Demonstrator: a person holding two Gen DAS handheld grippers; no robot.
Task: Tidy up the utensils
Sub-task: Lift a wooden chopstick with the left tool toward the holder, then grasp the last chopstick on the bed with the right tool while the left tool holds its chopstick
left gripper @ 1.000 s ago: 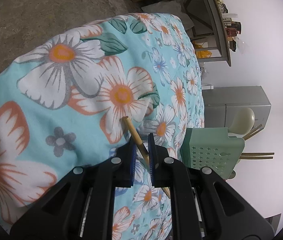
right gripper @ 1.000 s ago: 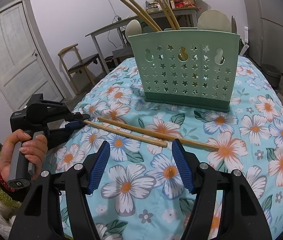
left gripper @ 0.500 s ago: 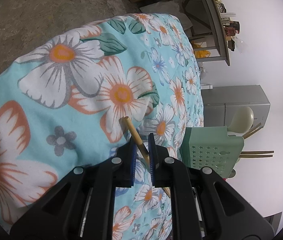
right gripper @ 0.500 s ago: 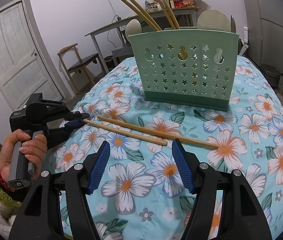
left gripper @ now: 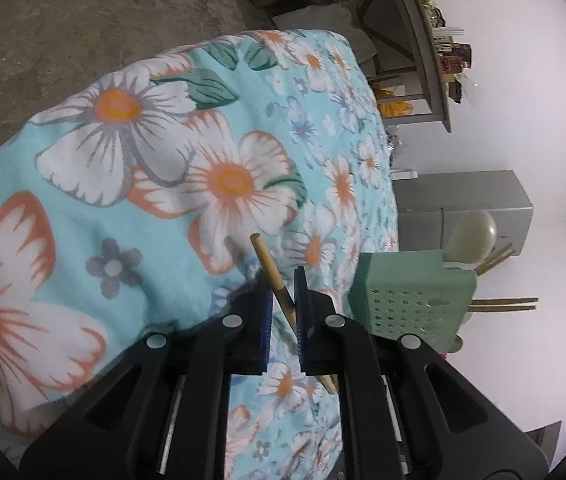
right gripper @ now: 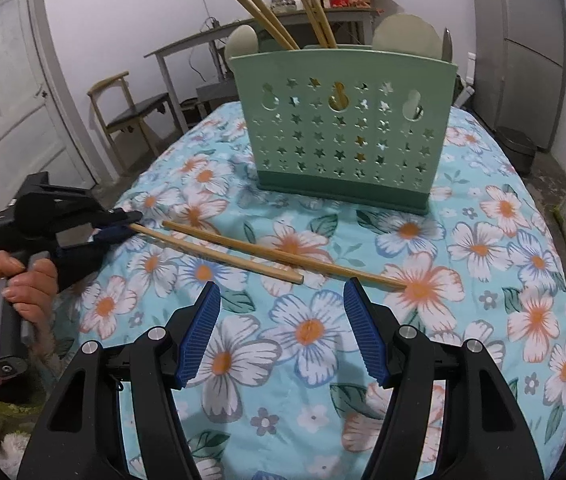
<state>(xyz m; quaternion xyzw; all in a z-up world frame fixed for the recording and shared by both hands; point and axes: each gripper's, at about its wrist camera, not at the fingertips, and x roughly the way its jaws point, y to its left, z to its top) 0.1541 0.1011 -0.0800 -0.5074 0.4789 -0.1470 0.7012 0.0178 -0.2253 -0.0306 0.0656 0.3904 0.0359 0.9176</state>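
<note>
The left tongs (left gripper: 281, 304) are closing on the tip of 1 chopstick (right gripper: 219, 254), lying at 9 o'clock of the open, empty right tongs (right gripper: 283, 334), so it could pivot loose (thin end-grip) before reaching the holder (right gripper: 343, 128).

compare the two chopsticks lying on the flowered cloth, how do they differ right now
The near chopstick has one end clamped in the left gripper; the far chopstick lies free, touched by nothing. The near one's free end stops short, in front of the open right gripper, while the far one reaches further right, onto an orange flower. Both are plain light wood, lying almost parallel in front of the green holder.
</note>
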